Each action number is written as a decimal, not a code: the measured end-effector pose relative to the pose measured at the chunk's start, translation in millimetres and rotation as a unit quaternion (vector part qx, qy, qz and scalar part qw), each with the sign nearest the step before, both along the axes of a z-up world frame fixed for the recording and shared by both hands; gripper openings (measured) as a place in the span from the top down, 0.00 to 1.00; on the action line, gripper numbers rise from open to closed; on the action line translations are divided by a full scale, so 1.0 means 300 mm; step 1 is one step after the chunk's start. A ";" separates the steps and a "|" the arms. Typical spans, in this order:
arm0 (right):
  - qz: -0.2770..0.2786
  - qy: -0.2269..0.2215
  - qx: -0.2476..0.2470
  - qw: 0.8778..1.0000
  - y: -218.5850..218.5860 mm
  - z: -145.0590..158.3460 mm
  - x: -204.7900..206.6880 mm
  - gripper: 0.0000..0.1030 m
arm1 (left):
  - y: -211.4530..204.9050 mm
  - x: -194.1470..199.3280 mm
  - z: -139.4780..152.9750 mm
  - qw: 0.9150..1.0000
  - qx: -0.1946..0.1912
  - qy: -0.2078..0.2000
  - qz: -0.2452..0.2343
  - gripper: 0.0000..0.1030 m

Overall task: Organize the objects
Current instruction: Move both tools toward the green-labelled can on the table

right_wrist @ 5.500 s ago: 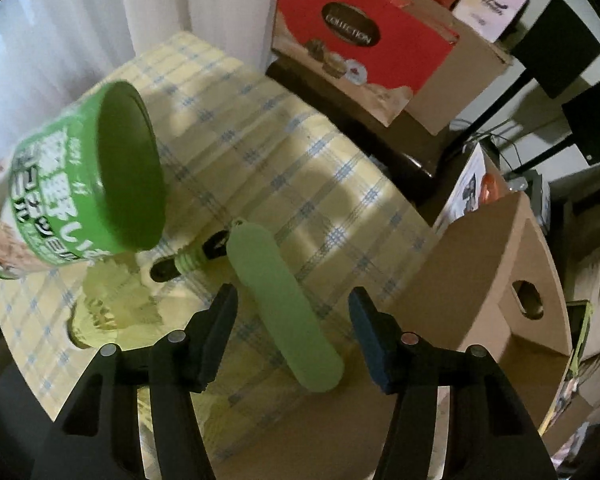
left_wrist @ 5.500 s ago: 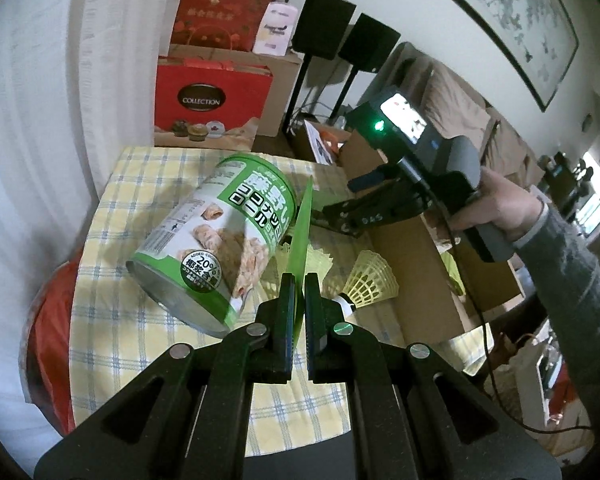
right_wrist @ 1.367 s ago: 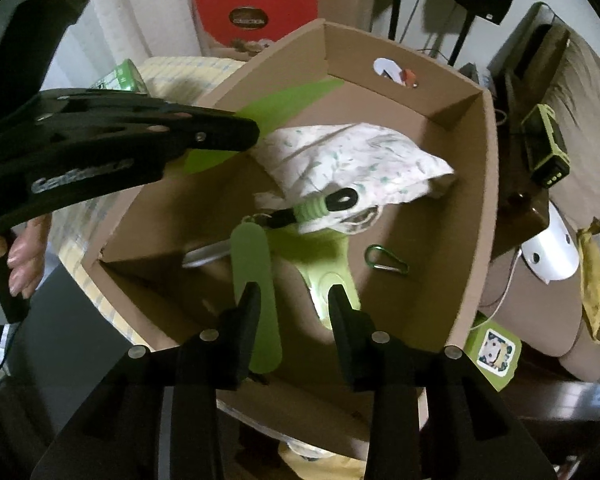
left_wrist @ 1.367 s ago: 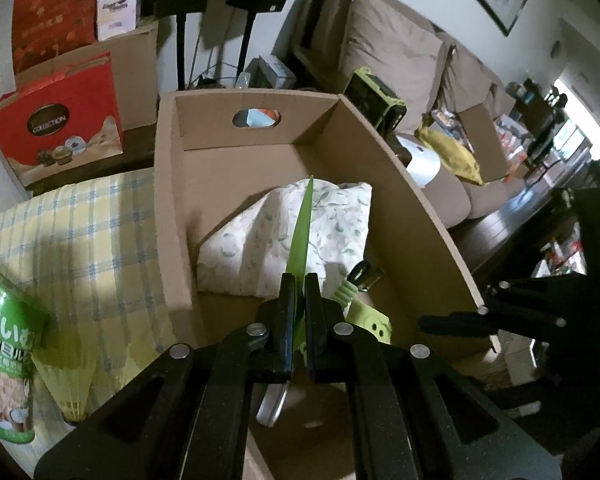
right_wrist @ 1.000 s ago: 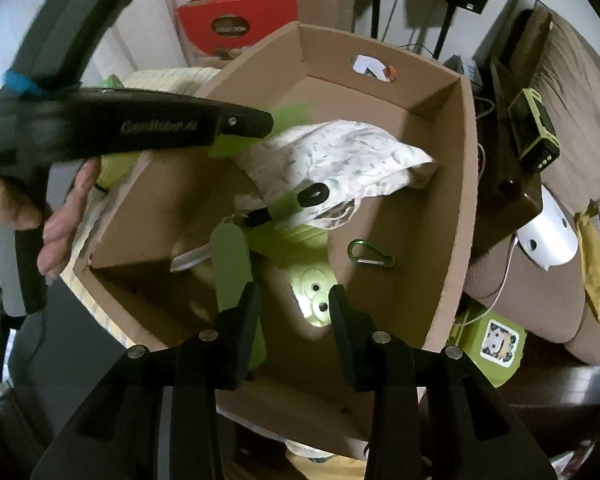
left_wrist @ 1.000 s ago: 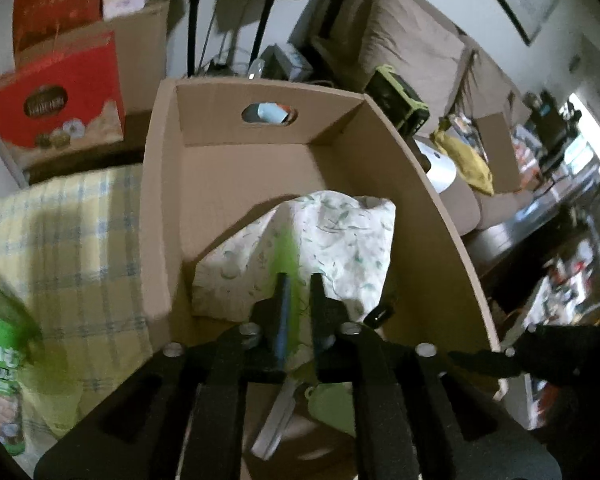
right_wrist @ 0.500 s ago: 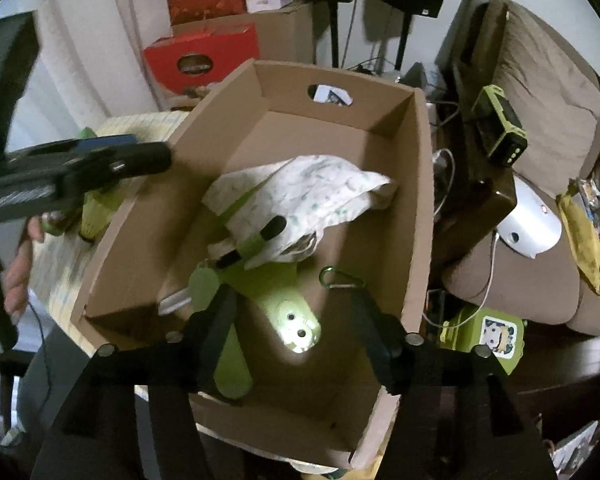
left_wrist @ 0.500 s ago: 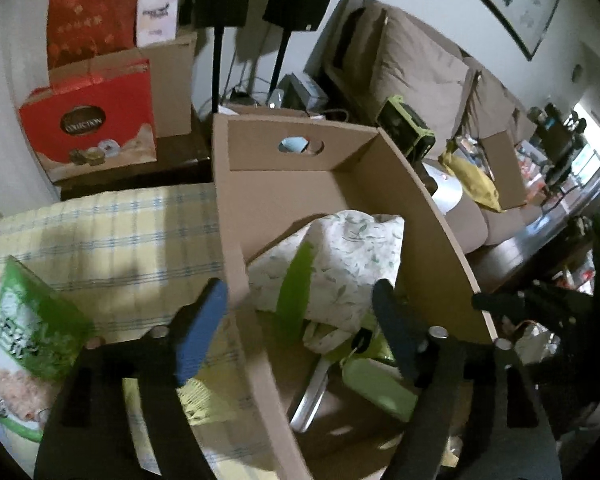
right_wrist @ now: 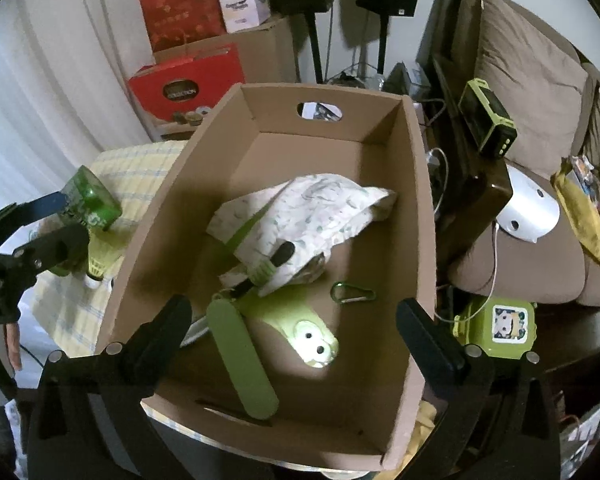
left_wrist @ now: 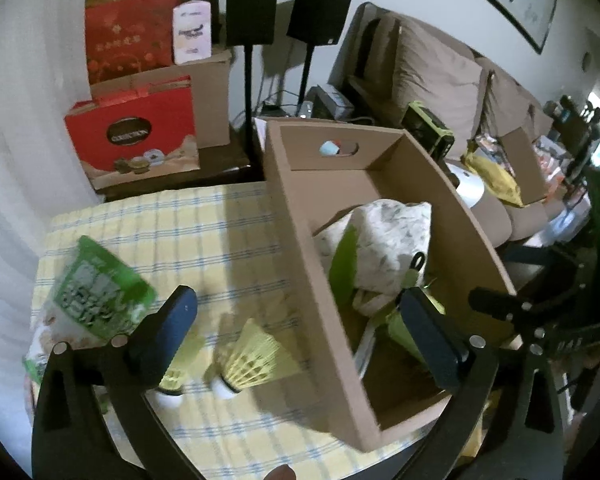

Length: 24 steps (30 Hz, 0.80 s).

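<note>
Item: left gripper point(left_wrist: 300, 330), jaws spread wide after just opening, nothing between the pads; it hangs over the box's left wall, one finger above the cloth-covered table, the other above the box interior. Item: right gripper point(right_wrist: 294, 330), also spread wide after just opening, empty, poised above the near end of the box point(right_wrist: 414, 216). Contents already in the box: patterned cloth point(right_wrist: 312, 216), flat green strip point(right_wrist: 242, 364) lying lengthwise toward the near wall, a second green strip point(left_wrist: 344, 264) leaning on the cloth, a carabiner point(right_wrist: 352, 292), a green frog-faced piece point(right_wrist: 308, 336) and a brush-like tool point(right_wrist: 268, 266) (exact kind unclear). Outstanding on the table point(left_wrist: 220, 232): two shuttlecocks point(left_wrist: 246, 358), standing on their corks, feathers up and tilted toward the box, directly ahead of the left gripper and just outside the box wall; a green can point(left_wrist: 96, 292) on its side further left, long axis running away from the camera. Judgement: the shuttlecocks lie nearer the left gripper, almost under its left finger, while the right would have to cross the box wall; a short drop by the left looks the likelier next pick.
</note>
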State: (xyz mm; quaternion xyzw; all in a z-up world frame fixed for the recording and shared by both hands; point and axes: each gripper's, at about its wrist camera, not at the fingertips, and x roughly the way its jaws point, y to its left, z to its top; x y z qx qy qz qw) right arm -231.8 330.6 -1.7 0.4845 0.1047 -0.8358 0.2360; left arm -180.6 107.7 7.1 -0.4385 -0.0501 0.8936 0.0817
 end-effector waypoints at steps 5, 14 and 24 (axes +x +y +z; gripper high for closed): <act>0.004 0.003 -0.005 1.000 -0.034 0.004 0.011 0.00 | -0.031 0.050 0.004 1.000 -0.020 0.008 0.005 0.00; 0.025 0.019 -0.011 0.999 -0.124 0.037 0.043 0.00 | -0.152 0.129 0.009 0.999 -0.041 0.012 0.029 0.00; 0.074 0.027 -0.020 0.997 -0.283 0.050 0.079 0.00 | -0.385 0.228 -0.010 0.995 -0.020 0.012 0.099 0.00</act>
